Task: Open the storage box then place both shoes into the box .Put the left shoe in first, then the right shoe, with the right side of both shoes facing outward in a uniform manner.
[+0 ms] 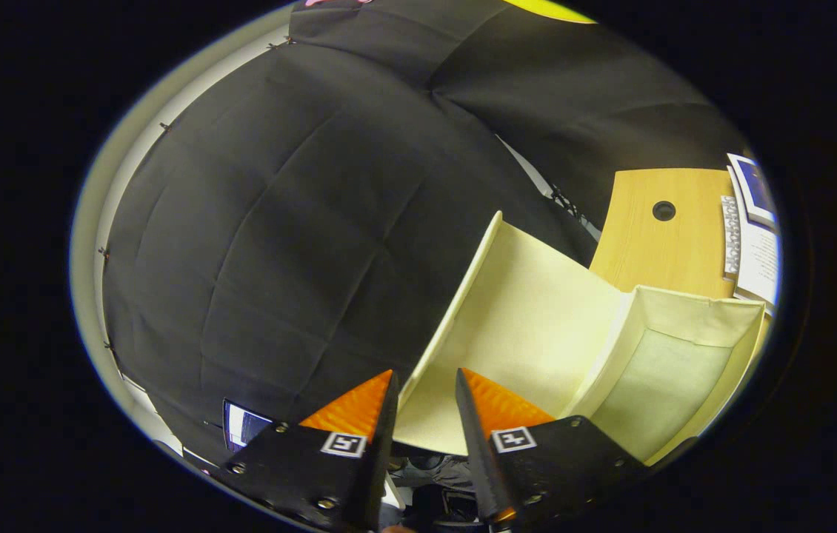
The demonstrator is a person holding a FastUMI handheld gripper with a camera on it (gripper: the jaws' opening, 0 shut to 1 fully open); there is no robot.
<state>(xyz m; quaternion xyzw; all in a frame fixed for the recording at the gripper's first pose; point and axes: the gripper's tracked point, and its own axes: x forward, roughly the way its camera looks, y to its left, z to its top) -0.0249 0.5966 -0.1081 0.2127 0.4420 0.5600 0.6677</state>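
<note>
A cream fabric storage box stands on a wooden table, its inside bare as far as it shows. Its cream lid is swung up and stands tilted beside the opening. My gripper holds the lid's free edge, which runs between the two fingers, one finger on each side of it. Low between the fingers lies something dark grey, too hidden to tell whether it is a shoe.
The table has a round cable hole. Beyond the box, at the table's far side, lie printed sheets and a booklet. The black cloth wall stands close behind the lid.
</note>
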